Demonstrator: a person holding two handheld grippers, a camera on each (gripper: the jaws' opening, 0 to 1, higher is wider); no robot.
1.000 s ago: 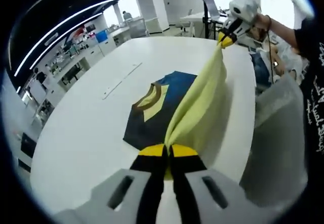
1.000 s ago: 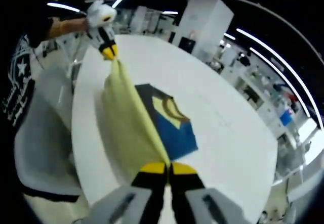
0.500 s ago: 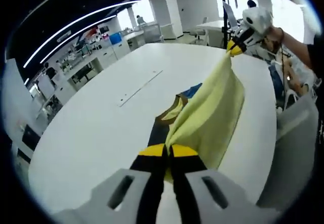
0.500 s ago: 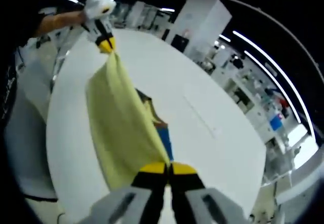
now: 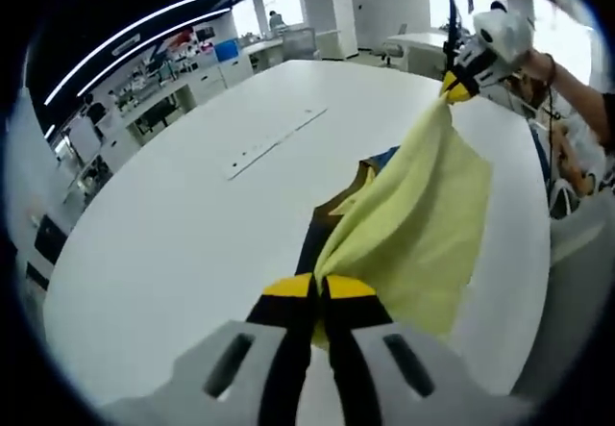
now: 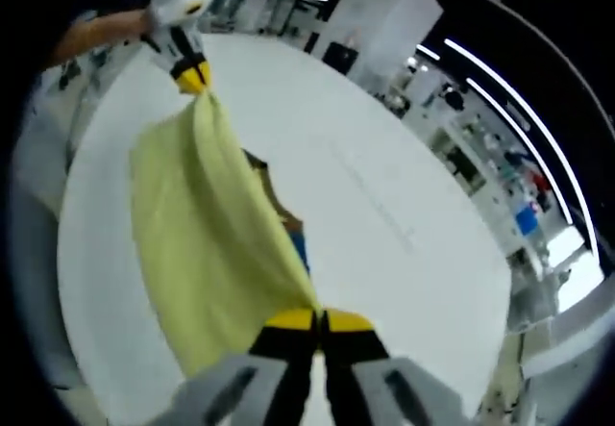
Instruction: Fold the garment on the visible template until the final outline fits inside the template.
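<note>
In the left gripper view, the left tool point(image 5: 320, 291) clamps one corner of a pale yellow garment point(image 5: 413, 224), which stretches taut above the white table point(image 5: 173, 224) to the right tool point(image 5: 452, 87), pinching the far corner. Beneath the cloth lies a dark blue template point(image 5: 322, 234), partly covered. Office desks point(image 5: 183, 85) line the background.

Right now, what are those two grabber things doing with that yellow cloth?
A person is holding a gripper in each hand. The left gripper and the right gripper are each clamped on one end of a yellow garment, stretched between them and lifted above a big white table. Under it lies a dark blue template, mostly covered. The garment hangs down like a sheet, and no fold onto the template is finished yet.
</note>
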